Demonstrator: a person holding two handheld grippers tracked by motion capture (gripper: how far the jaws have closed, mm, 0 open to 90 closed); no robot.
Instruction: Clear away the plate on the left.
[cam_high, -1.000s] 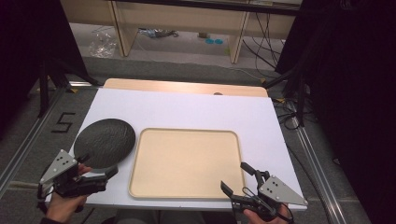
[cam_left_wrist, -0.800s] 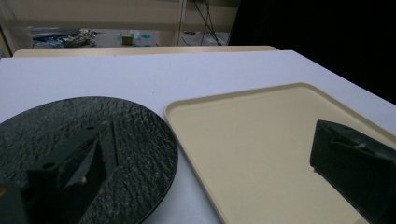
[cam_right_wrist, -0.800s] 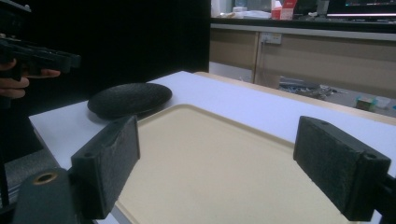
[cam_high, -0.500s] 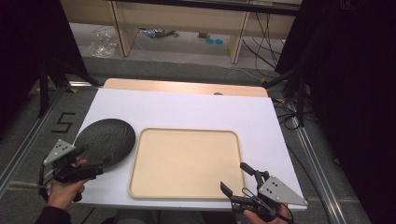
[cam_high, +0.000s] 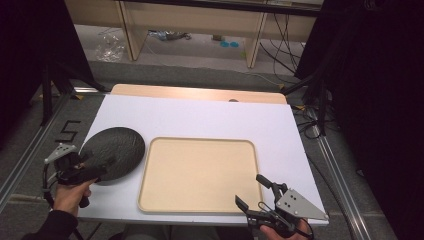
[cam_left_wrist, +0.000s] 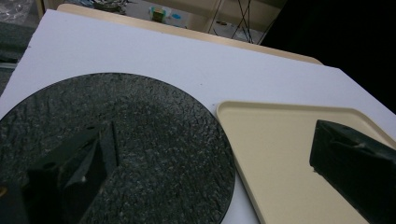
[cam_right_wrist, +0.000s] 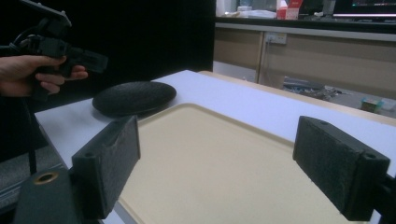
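At the table's left edge | dark plate (cam_high: 112, 154) judged stiff, breakable, rough-textured | left gripper (cam_high: 92, 172) spread over its near rim, best gripped there | right gripper (cam_high: 255, 192) held apart.

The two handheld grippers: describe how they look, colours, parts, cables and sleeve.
The left gripper and the right gripper are both black, pistol-like tools, each topped by a grey three-cornered plate with small holes. Their fingers are thick black rectangular blocks with a rough, foam-like face. A black cable loops beside the left one. The left forearm wears a dark sleeve.
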